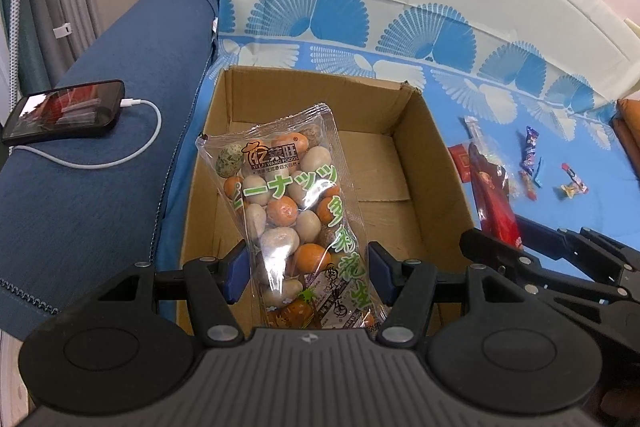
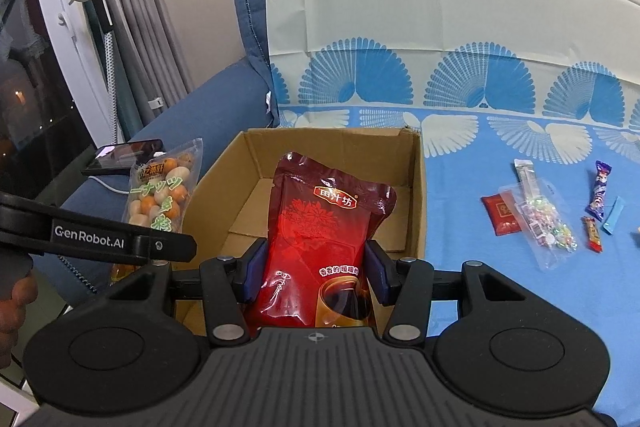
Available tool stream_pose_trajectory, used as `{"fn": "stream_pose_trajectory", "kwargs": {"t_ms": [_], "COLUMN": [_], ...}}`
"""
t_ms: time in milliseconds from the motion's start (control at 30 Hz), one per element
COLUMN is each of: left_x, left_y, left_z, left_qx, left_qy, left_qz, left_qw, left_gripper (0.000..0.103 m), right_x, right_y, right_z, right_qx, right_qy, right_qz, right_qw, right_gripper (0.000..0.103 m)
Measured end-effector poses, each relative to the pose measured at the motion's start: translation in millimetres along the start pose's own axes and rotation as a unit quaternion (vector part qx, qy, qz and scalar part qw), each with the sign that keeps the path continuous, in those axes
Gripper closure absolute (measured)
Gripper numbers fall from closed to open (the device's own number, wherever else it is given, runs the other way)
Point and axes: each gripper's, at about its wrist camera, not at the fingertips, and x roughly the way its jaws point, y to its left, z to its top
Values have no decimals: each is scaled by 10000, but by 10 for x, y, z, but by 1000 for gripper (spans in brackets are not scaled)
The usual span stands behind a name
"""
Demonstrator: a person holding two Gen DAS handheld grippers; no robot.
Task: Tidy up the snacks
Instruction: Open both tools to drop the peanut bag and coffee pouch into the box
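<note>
My left gripper [image 1: 306, 273] is shut on a clear bag of coated peanuts [image 1: 288, 203], held up over the open cardboard box [image 1: 432, 155]. My right gripper [image 2: 314, 273] is shut on a dark red drink pouch [image 2: 320, 239], also above the box [image 2: 416, 195]. In the right wrist view the peanut bag [image 2: 164, 195] and the left gripper's arm sit left of the box. In the left wrist view the red pouch [image 1: 496, 203] and the right gripper show at the right. The box floor looks bare.
Several small snacks lie on the blue patterned cloth right of the box: a red packet [image 2: 502, 213], a clear candy bag [image 2: 548, 223], a purple wrapper [image 2: 600, 189]. A phone [image 1: 64, 115] on a white cable rests on the blue sofa arm at the left.
</note>
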Motion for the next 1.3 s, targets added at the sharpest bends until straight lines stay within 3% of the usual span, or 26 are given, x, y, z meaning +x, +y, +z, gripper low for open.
{"fn": "stream_pose_trajectory", "kwargs": {"t_ms": [700,733,767,833,900,1000,1300], "left_x": [653,693,706,663,582,518,73], "left_y": [62,67,74,90,94,87,32], "left_z": [172,178,185,193,176,128,-239], "left_qx": [213,259,252,192,219,331,13], "left_qy": [307,333,326,100,-174,-35,137], "left_qz": [209,199,222,514,694,634,680], "left_qw": [9991,9989,9989,9984,9972,9974,9976], "left_gripper": [35,30,17,2,0,0,0], "right_x": [628,666,703,736,705,625,74], "right_y": [-84,-95,-110,-146,-182,-185,-36], "right_z": [142,156,178,229,265,252,-36], "right_qx": [52,73,117,296,391,333,285], "right_qy": [212,222,261,269,147,175,492], "right_qz": [-135,-118,-73,-96,-73,-100,-106], "right_qw": [9997,9997,9996,9992,9991,9992,9983], "right_gripper": [47,42,33,22,14,13,11]}}
